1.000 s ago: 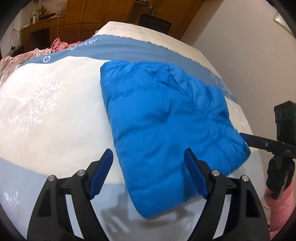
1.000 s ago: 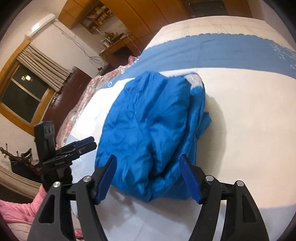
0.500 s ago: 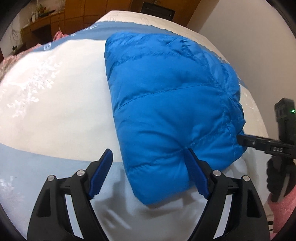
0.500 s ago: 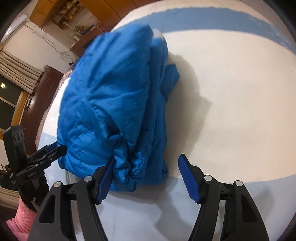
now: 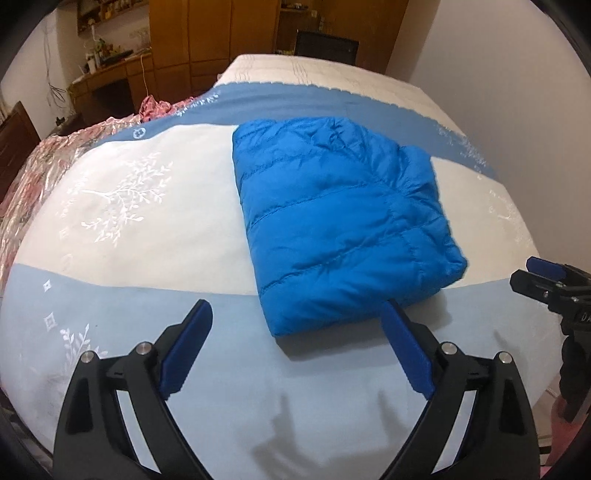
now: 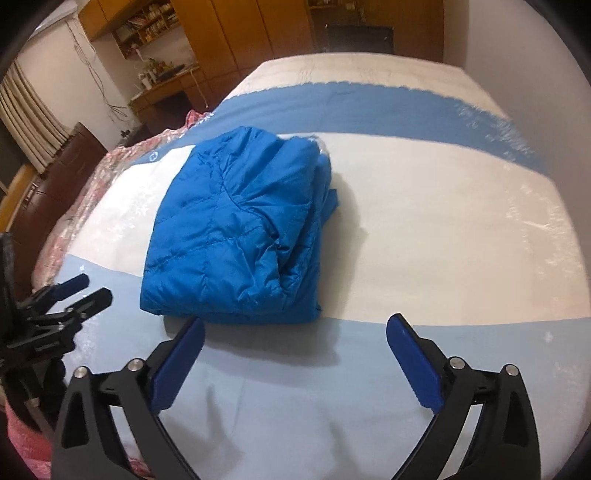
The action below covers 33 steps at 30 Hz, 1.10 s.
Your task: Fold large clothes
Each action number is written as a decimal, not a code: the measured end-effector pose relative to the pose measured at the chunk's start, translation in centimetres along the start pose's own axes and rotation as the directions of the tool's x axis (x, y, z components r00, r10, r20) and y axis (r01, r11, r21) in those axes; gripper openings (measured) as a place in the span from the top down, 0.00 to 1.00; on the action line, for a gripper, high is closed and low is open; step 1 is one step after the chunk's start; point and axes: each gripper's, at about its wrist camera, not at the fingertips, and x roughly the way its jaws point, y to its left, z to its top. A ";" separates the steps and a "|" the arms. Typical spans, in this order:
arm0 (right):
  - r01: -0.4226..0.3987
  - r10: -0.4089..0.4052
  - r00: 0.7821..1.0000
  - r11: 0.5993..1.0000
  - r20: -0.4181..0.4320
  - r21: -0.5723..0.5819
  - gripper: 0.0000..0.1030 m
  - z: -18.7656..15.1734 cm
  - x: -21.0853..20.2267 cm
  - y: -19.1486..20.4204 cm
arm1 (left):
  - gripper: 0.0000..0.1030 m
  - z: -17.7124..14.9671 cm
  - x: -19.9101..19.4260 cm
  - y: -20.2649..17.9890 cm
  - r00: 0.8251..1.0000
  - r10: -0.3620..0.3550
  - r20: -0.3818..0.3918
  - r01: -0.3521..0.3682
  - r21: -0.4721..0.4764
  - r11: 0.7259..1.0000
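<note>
A blue quilted puffer jacket (image 5: pixel 332 221) lies folded into a thick rectangle on the bed; it also shows in the right wrist view (image 6: pixel 236 236), with stacked layers at its right side. My left gripper (image 5: pixel 295 345) is open and empty, just short of the jacket's near edge. My right gripper (image 6: pixel 295 358) is open and empty, near the bed's front, slightly right of the jacket. Each gripper also shows in the other's view: the right one (image 5: pixel 550 280) at the far right, the left one (image 6: pixel 74 291) at the far left.
The bed cover (image 5: pixel 129 206) is white with blue bands. A pink patterned blanket (image 5: pixel 44 155) lies along the bed's left side. Wooden wardrobes (image 6: pixel 236 33) and a desk (image 5: pixel 110 77) stand behind. A white wall (image 5: pixel 480 55) runs along the right.
Both grippers have pulled back from the jacket toward the bed's front edge. The jacket now lies free and folded; earlier it sat between both pairs of open fingers.
</note>
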 end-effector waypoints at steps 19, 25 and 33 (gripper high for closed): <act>0.041 -0.041 0.999 0.998 0.006 -0.044 0.04 -2.7 -5.7 3.7 | 0.07 -2.9 -8.8 -1.7 0.994 0.077 0.074 -0.076 -0.012 0.997; 0.051 -0.051 0.999 0.997 0.003 -0.052 0.04 -3.1 -6.0 4.1 | 0.07 -3.6 -9.5 -1.4 0.993 0.092 0.073 -0.091 -0.023 0.996; 0.072 -0.071 0.997 0.995 0.004 -0.066 0.04 -3.6 -6.2 4.4 | 0.07 -4.0 -9.5 -0.9 0.991 0.117 0.064 -0.116 -0.021 0.993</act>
